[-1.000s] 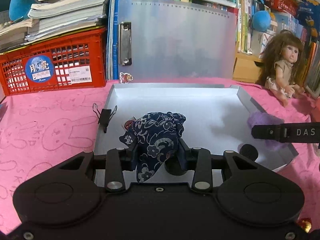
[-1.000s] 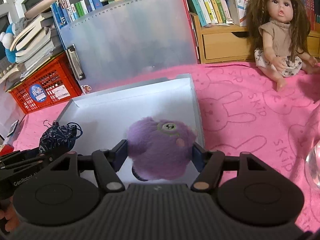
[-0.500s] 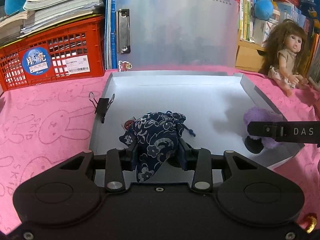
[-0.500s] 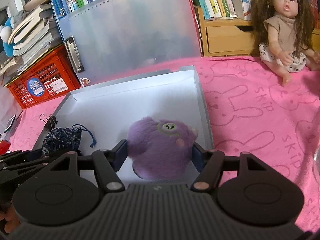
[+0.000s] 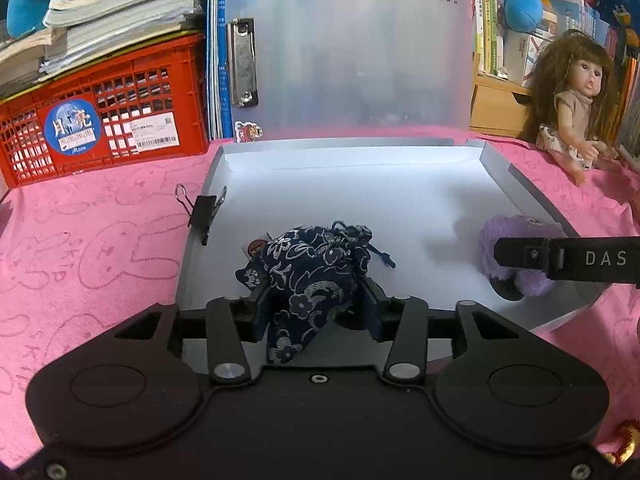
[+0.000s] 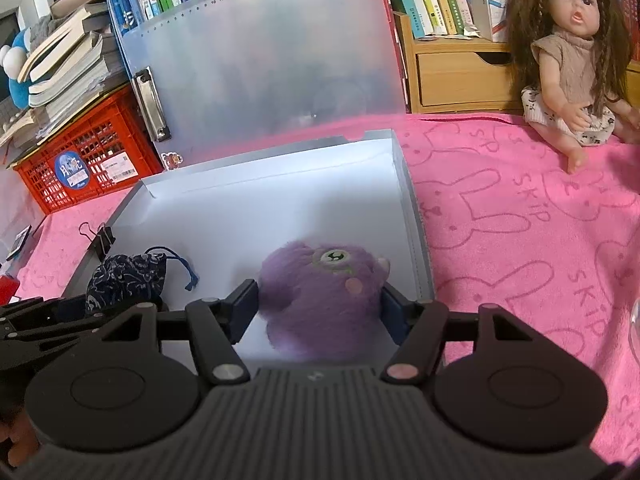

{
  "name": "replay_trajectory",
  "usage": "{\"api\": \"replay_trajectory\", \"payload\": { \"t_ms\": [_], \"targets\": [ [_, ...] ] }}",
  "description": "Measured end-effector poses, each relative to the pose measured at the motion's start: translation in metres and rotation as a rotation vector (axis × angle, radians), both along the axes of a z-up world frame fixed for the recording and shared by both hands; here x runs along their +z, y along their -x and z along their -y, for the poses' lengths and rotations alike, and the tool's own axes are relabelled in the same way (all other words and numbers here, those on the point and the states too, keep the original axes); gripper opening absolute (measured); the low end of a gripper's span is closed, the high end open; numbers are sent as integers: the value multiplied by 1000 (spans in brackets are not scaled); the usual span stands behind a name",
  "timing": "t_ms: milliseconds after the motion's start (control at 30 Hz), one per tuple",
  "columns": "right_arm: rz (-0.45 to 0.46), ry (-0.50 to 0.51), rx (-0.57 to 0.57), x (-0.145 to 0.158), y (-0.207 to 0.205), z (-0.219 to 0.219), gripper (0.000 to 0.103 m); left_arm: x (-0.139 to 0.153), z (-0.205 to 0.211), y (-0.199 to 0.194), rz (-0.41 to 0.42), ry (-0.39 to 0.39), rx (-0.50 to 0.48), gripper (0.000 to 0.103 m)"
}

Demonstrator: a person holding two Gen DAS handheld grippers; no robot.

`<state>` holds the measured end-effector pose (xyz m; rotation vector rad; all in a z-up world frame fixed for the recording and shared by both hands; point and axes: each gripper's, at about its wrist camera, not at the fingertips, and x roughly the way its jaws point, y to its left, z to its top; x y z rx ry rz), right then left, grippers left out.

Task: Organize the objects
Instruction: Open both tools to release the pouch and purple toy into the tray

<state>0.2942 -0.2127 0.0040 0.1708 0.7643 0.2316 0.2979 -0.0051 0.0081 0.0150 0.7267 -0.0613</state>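
My left gripper point(image 5: 316, 304) is shut on a dark blue flowered drawstring pouch point(image 5: 312, 272), held low over the near left part of a shallow white box point(image 5: 360, 184). My right gripper point(image 6: 320, 306) is shut on a purple fuzzy plush toy point(image 6: 320, 292), over the near right part of the same box point(image 6: 248, 208). The pouch also shows in the right wrist view point(image 6: 128, 276), and the plush in the left wrist view point(image 5: 516, 248). A black binder clip point(image 5: 202, 212) grips the box's left wall.
A translucent clipboard point(image 5: 344, 60) leans upright behind the box. A red crate point(image 5: 100, 120) with stacked books stands at the back left. A doll point(image 6: 576, 60) sits on the pink cloth point(image 6: 520, 220) at the right, before a wooden drawer unit point(image 6: 460, 76) and bookshelves.
Both grippers have moved forward and down over the box with their objects still held. The pouch and plush now sit lower, near the box floor.
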Motion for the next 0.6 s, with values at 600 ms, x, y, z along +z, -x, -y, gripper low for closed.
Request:
{"api": "replay_trajectory", "payload": {
  "t_ms": [600],
  "targets": [
    [138,-27,29,46,52,15,87,49,3,67,161,1,-83,78]
  ]
}}
